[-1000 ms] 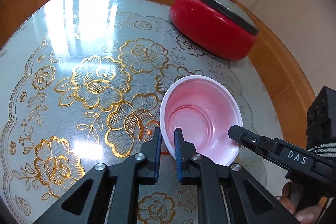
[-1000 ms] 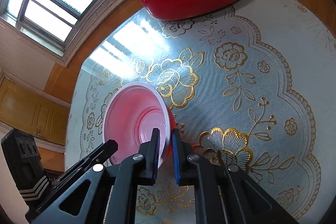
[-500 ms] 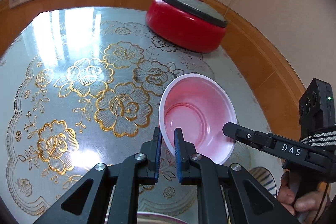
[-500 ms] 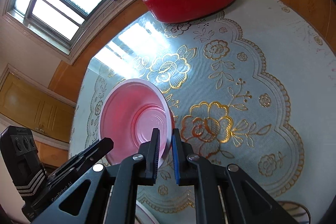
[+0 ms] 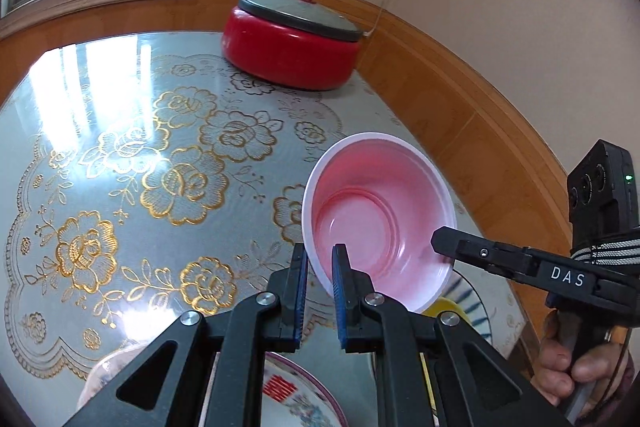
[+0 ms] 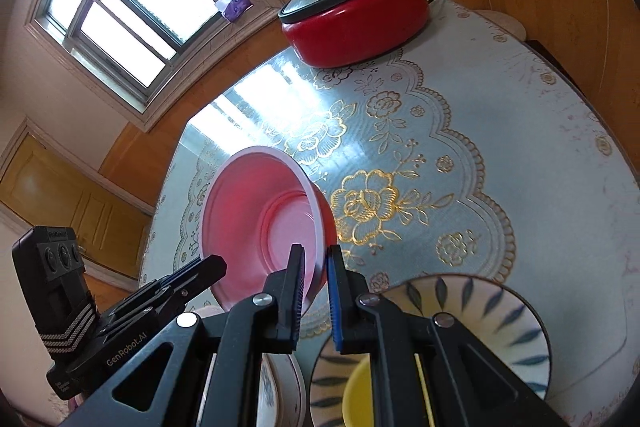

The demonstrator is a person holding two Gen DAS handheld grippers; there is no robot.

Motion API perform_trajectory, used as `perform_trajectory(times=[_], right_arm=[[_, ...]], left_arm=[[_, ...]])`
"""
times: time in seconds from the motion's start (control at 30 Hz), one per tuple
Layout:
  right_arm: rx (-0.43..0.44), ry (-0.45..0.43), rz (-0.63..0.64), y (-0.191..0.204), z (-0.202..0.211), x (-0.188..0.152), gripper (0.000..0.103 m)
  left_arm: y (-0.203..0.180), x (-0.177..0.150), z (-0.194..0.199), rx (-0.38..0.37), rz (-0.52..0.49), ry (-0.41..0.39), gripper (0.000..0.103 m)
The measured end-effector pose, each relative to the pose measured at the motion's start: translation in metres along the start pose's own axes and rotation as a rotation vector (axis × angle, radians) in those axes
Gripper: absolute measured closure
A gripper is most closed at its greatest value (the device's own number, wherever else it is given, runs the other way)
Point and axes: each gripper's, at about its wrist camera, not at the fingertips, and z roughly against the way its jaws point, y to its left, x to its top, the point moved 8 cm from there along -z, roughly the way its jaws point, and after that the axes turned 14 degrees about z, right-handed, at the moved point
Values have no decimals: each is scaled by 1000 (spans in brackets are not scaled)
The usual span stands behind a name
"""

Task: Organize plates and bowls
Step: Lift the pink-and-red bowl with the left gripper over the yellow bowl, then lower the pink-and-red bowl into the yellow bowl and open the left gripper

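A pink plastic bowl [image 5: 380,219] hangs tilted above the table, gripped at two places on its rim. My left gripper [image 5: 320,259] is shut on the near rim. My right gripper [image 5: 440,241] comes in from the right and is shut on the opposite rim. In the right wrist view the same pink bowl [image 6: 260,223] has my right gripper [image 6: 314,259] shut on its rim, and the left gripper [image 6: 216,265] pinches the far side. Below sit a leaf-patterned plate [image 6: 492,311] holding a yellow bowl [image 6: 360,387], and a plate with a red character [image 5: 296,395].
A red lidded electric pot [image 5: 292,43] stands at the far side of the round table [image 5: 120,107], which has a gold-flowered cover. Wooden wall panelling runs close behind the table's right edge. A hand [image 5: 568,359] holds the right gripper's handle.
Both grippers have carried the pink bowl up and back toward the near edge of the table. The red pot looks farther away, and the plates have come into view below.
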Motion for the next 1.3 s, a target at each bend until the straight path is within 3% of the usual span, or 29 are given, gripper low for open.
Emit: perform_trajectory(times=[0.6,1.1,1.3], right_arm=[[-62,-8,-47,-20,72,-70,93],[-78,49,-154,-48,69,-120,90],[-90,79,-170,-53,64,-126,83]], left_arm=[[-56,-71,20,-140,-118,132,91],[-57,-121,-5,-101,-144,242,91],[-54,-127,-11,-90,-129,260,91]])
